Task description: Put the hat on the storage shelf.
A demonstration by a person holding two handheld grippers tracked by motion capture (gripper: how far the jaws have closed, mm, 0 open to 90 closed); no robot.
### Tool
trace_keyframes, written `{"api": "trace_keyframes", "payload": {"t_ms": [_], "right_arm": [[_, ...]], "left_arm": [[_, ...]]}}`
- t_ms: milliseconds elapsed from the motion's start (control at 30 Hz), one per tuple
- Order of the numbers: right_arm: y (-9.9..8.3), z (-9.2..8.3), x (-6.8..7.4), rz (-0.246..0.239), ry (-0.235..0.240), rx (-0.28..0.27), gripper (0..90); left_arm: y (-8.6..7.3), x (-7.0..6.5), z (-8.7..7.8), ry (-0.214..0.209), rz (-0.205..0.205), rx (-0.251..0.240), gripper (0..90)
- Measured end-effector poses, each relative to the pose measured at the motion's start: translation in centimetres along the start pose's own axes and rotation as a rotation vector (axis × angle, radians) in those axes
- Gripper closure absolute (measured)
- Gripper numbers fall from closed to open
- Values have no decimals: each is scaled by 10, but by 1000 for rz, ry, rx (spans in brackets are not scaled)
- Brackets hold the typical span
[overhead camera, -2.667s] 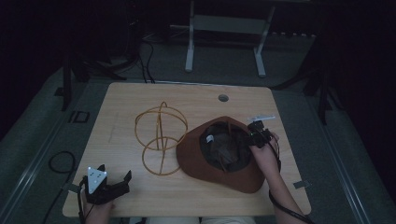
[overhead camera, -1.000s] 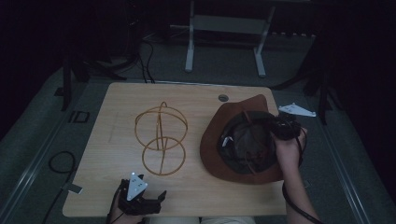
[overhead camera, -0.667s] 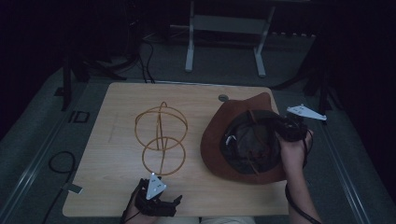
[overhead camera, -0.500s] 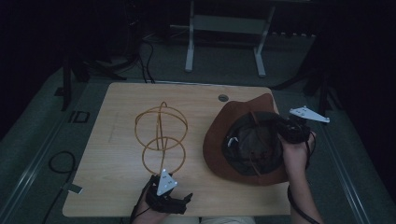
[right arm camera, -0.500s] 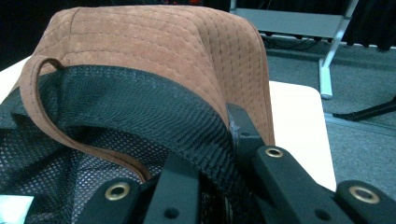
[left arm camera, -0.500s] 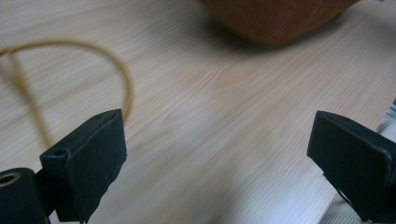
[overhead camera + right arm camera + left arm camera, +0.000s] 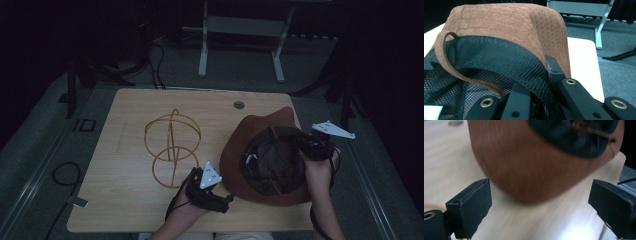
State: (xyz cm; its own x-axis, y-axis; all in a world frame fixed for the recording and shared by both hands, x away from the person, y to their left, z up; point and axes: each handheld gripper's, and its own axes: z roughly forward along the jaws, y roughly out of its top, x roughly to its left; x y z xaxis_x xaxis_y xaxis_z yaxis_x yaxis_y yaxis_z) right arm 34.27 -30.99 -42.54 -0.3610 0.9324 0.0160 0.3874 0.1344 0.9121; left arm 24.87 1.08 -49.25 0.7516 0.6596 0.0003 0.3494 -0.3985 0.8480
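Hat [image 7: 270, 160], brown suede with a dark mesh lining, lies crown-down and opening-up on the right half of the wooden bench [image 7: 125, 210].

Going left to right: toward the left-centre of the bench stands a wire hat stand [image 7: 171, 147], two hoops joined by uprights, well apart from the hat. Just right of it, near the front edge, your left gripper [image 7: 227, 199] points toward the hat's near-left brim, close to it but not touching. Its fingers [image 7: 470, 203] are spread wide with nothing between them.

Farther right, your right gripper [image 7: 306, 147] sits at the hat's far-right rim, fingers closed on the rim where mesh lining meets suede.

The relation that matters, as a judgement: the hat lies directly ahead of your left fingers, its brim edge bulging toward the gap between them, so a short forward push would likely put the brim inside. The left hand is the free one; the right already holds the opposite side.

The left gripper view shows the blurred brim edge centred between the open fingers, which the high view is too dim to confirm. The right gripper view shows the clamp on the lining band, with a suede strap looping across the inside.
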Motion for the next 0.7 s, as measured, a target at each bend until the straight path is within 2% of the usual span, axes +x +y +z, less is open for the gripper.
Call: {"api": "trace_keyframes", "payload": {"t_ms": [133,267,333,467,500,533,600,633,700], "right_arm": [[-1,-1,0,1,0,-1,840],[1,-3,-1,0,2,-7,839],[2,-4,-1,-2,2,-7,839],[3,-5,-2,1,5,-12,839],[3,-5,-2,3,7,-13,839],[3,-5,-2,5,10,-16,839],[3,-5,-1,5,11,-14,839],[4,-6,-1,8,13,-16,839],[4,-6,0,6,13,-16,839]], "left_arm": [[25,2,7,0,12,-19,64],[53,4,21,8,23,-16,64],[67,6,29,25,31,-16,64],[93,12,47,88,54,0,64],[99,14,53,99,45,3,64],[102,15,55,103,36,4,64],[109,14,65,152,72,31,64],[111,14,69,152,65,43,65],[113,14,78,182,65,65,91]]}}
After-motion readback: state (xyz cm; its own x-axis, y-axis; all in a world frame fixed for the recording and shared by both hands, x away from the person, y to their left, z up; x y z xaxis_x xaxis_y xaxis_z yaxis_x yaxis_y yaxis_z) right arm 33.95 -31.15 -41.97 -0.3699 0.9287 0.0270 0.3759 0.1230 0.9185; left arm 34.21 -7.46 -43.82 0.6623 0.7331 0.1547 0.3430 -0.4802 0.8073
